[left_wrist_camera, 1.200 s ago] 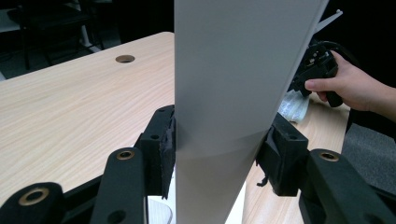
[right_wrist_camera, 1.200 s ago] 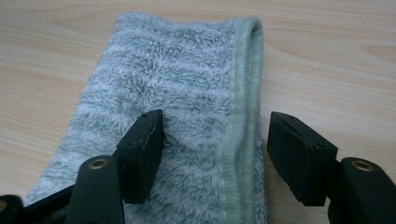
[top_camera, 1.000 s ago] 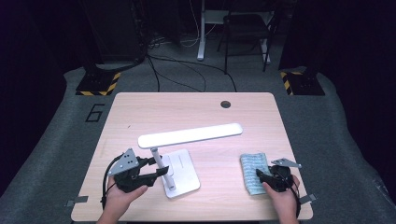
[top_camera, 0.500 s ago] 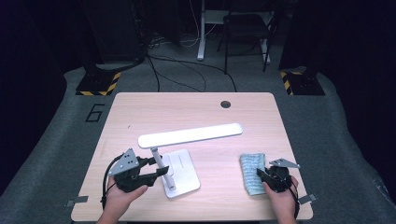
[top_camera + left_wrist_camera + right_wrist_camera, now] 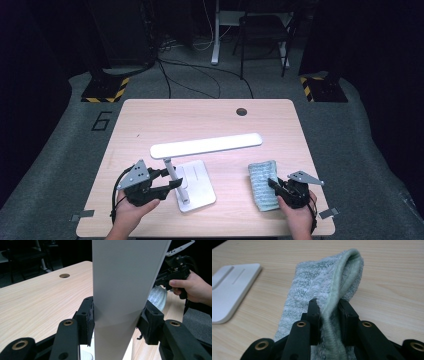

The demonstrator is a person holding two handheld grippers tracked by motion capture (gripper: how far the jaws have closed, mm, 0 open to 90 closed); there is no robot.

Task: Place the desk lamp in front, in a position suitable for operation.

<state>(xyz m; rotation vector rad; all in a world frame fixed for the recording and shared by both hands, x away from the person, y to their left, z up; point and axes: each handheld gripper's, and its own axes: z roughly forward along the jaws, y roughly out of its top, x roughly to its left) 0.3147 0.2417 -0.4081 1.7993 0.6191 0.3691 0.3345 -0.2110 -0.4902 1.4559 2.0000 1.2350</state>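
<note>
Terry cloth (image 5: 322, 287) at five o'clock, clenched by right gripper (image 5: 329, 308), should wipe gently while left gripper (image 5: 116, 320) grasps lamp post (image 5: 125, 277) steady.

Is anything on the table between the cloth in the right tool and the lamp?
Nothing visible. The right tool pinches the near edge of the cloth. Bare table lies between it and the lamp base, while the left tool clamps the lamp's post from the far side.
</note>
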